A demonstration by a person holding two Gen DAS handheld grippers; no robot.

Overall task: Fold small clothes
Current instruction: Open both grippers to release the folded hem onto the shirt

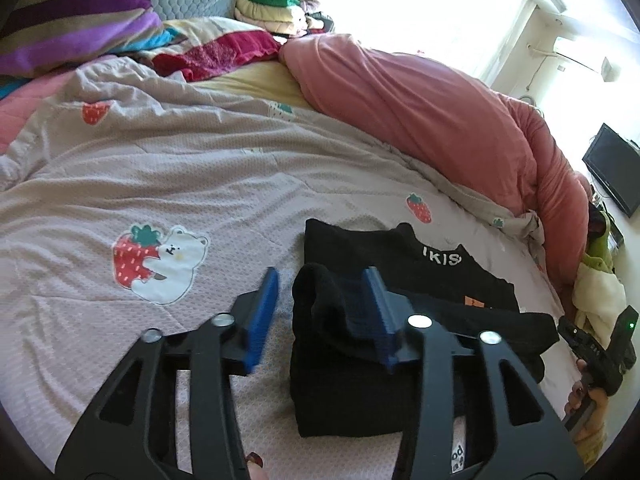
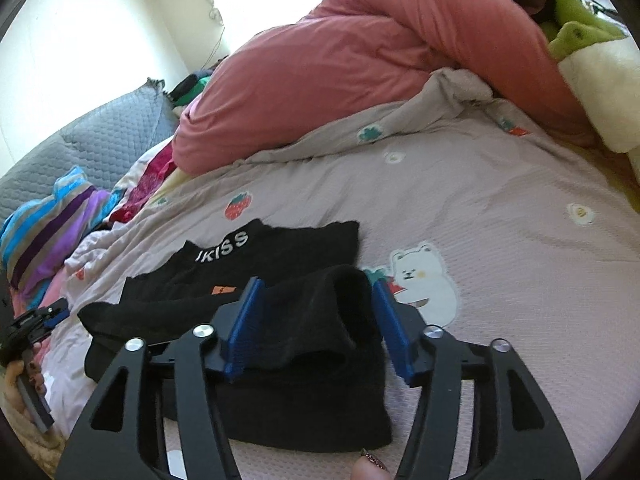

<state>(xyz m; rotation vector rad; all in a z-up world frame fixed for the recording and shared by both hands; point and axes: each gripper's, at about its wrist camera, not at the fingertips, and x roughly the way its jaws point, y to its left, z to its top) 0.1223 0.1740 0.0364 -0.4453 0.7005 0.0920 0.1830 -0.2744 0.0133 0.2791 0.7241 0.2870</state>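
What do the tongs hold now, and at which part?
Nothing is held. Both tongs, left and right, are open, each with a fold of the black garment between or beside its pads.

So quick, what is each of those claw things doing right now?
Left gripper: open, holding nothing, over the edge of the black top.
Right gripper: open, holding nothing, above the same top.

The black top (image 1: 404,264) lies partly under the folded black piece (image 2: 304,360), so its lower half is hidden. Its white lettering is cut short in the left wrist view. The window (image 1: 420,0) is blown out to white. The right hand (image 1: 592,400) is cut off by the picture's rim.
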